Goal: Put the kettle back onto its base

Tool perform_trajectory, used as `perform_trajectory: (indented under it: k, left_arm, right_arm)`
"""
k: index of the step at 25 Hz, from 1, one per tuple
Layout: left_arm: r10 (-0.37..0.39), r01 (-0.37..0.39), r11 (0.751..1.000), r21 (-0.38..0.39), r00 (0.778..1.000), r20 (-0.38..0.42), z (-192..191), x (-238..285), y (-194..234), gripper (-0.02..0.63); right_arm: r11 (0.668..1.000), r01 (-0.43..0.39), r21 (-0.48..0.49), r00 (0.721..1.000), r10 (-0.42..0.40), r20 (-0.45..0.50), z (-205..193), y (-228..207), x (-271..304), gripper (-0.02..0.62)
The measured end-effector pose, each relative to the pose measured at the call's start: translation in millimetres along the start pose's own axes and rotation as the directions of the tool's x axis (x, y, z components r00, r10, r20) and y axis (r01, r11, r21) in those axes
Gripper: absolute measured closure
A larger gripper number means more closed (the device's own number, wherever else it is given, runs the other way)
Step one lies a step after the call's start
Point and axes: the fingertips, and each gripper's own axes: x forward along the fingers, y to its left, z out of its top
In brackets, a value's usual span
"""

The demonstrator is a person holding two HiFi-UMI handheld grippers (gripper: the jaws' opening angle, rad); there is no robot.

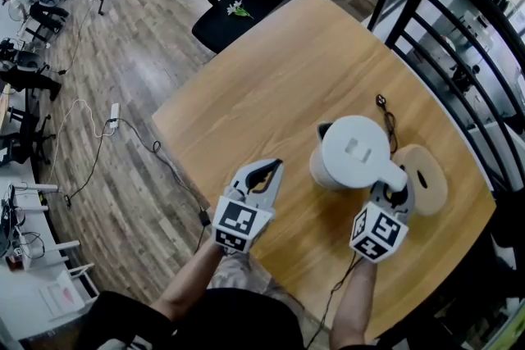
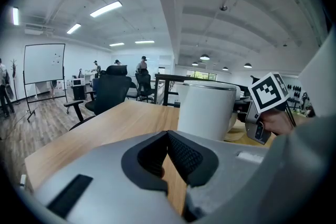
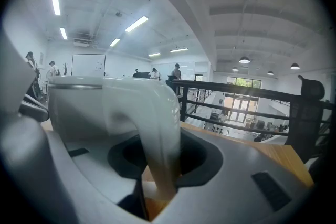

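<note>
A white kettle (image 1: 354, 150) stands out on the round wooden table (image 1: 271, 86), just left of its round beige base (image 1: 426, 180). My right gripper (image 1: 395, 191) is shut on the kettle's white handle (image 3: 157, 128), which runs down between the pads. The kettle's body (image 3: 79, 107) fills the left of the right gripper view. Whether the kettle rests on the table or hangs just above it, I cannot tell. My left gripper (image 1: 269, 168) is shut and empty, left of the kettle (image 2: 207, 110) and apart from it. Its tips (image 2: 168, 136) meet over bare wood.
A black cord (image 1: 385, 117) lies on the table behind the kettle. A dark railing (image 1: 459, 37) runs close along the table's right side. A black office chair (image 1: 238, 4) stands at the far edge. Cables trail over the floor (image 1: 123, 127) at left.
</note>
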Motion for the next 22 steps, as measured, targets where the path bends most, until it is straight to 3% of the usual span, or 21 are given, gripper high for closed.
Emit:
perform_trajectory:
  k: [22]
  left_arm:
    - [-0.025, 0.025, 1.0, 0.004, 0.999, -0.028, -13.5, 7.9, -10.5, 0.604]
  right_arm:
    - [0.999, 0.007, 0.038, 0.999, -0.008, 0.047, -11.2, -5.3, -4.7, 0.472]
